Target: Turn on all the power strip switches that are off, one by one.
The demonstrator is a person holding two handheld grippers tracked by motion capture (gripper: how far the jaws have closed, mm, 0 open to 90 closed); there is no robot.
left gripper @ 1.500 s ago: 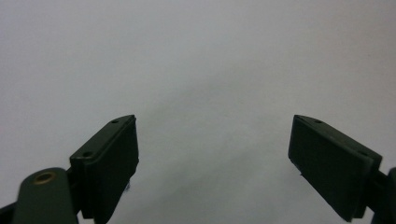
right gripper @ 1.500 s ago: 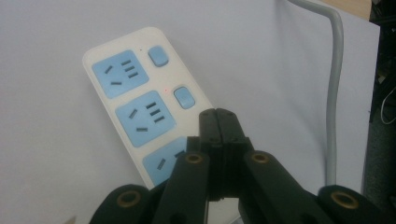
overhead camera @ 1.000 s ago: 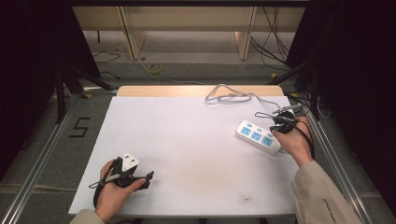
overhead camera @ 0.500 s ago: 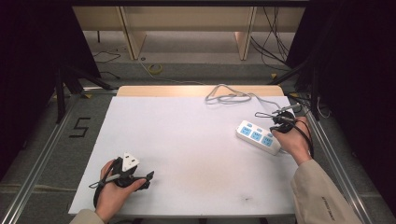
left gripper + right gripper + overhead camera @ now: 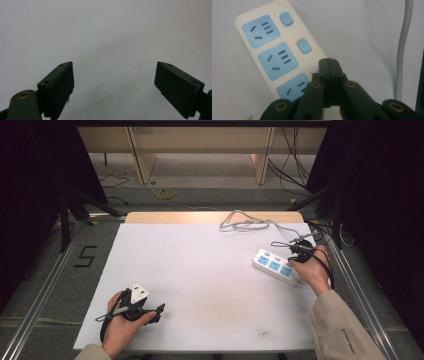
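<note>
The right tool [image 5: 329, 61] was fully closed, its two jaws pressed flat together with nothing between them, and its tip sat over the near end of the white power strip [image 5: 279, 52], just beside the third blue socket, where that socket's switch would be (the tip itself hid that spot). Ahead of the tool the other two switches [image 5: 304, 46] showed uncovered, and a tiny red light [image 5: 292, 41] glowed near the middle one. The strip's grey cord [image 5: 403, 45] ran off to the tool's right. In the high view the strip [image 5: 274, 265] lay on the white surface [image 5: 200, 270] directly in front of the right tool [image 5: 295, 251]. The left tool [image 5: 113, 82] stood wide apart and empty, facing only bare surface, far across from the strip. Judging by this, the work looked to be pressing the strip's switches with the closed tip; whether the near switch was already pushed could not be told, and any remaining switches were still ahead.
</note>
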